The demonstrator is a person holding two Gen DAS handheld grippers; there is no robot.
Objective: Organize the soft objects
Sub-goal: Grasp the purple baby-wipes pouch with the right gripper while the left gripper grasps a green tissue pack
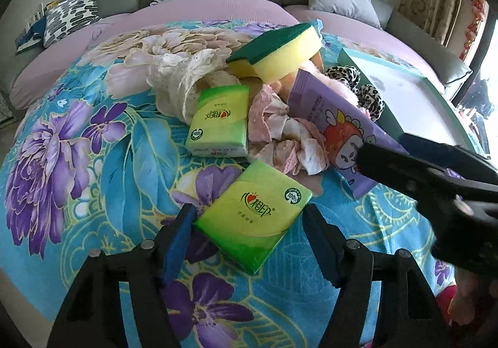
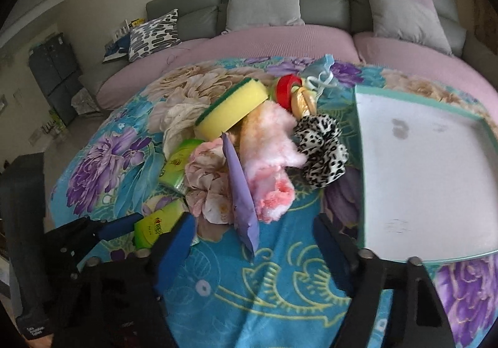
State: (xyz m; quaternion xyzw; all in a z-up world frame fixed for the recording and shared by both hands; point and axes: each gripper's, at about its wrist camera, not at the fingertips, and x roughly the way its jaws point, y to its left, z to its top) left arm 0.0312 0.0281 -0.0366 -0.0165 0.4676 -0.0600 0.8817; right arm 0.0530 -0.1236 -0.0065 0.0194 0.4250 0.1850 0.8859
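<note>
A heap of soft things lies on the floral blanket [image 1: 102,142]. A green tissue pack [image 1: 253,214] lies flat between the fingers of my left gripper [image 1: 249,211], whose blue pads stand at its corners without squeezing it. A second green pack [image 1: 219,121] lies farther back. My right gripper [image 2: 252,220] is open, and the near end of a purple packet [image 2: 244,201] reaches in between its fingers untouched. In the left wrist view the right gripper [image 1: 381,147] comes in from the right over that purple packet [image 1: 323,118]. The left gripper [image 2: 124,228] shows at the lower left beside the green pack [image 2: 154,228].
A yellow sponge with a green top [image 2: 232,108], a pink fluffy piece [image 2: 267,142], a leopard scrunchie [image 2: 323,152], a lace cloth [image 1: 183,77] and a pink floral cloth [image 2: 207,180] make up the heap. A teal-rimmed white tray [image 2: 420,161] stands right. A sofa with cushions [image 2: 264,2] lies behind.
</note>
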